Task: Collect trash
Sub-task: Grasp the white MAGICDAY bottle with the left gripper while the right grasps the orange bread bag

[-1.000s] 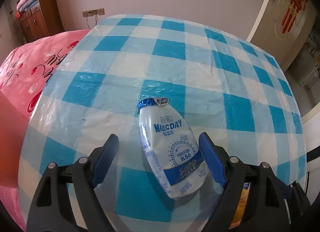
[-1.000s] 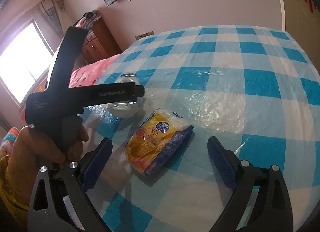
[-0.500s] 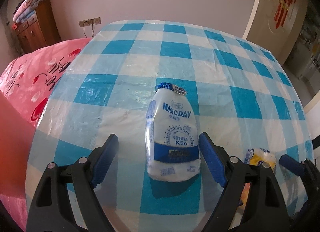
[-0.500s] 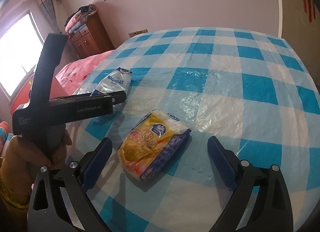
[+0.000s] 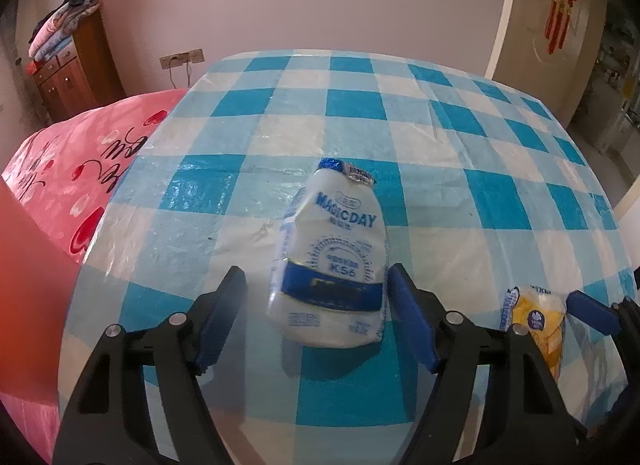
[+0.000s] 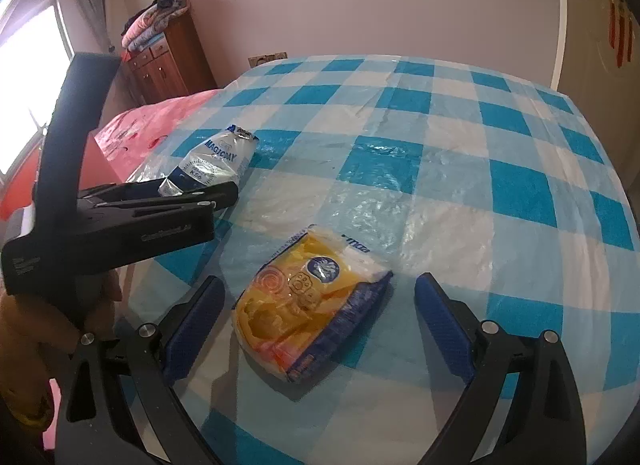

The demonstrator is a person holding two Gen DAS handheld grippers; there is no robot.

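white magicday pouch (image 5: 332, 261) flat on checked tablecloth (image 5: 400, 113), between left gripper (image 5: 318, 307) jaws, closing, right pad touching. yellow packet (image 6: 308, 305) between right gripper (image 6: 320, 325) jaws, wide apart.

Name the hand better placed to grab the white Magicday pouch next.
Left. The left gripper straddles the white pouch, jaws closing around it. The right gripper frames the yellow packet instead.

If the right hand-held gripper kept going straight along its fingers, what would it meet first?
Most likely the yellow snack packet. It lies flat on the checked tablecloth between the open fingers of the right hand-held gripper, neither pad touching it. Depth is unclear, so the fingertips might reach the cloth beside it first.
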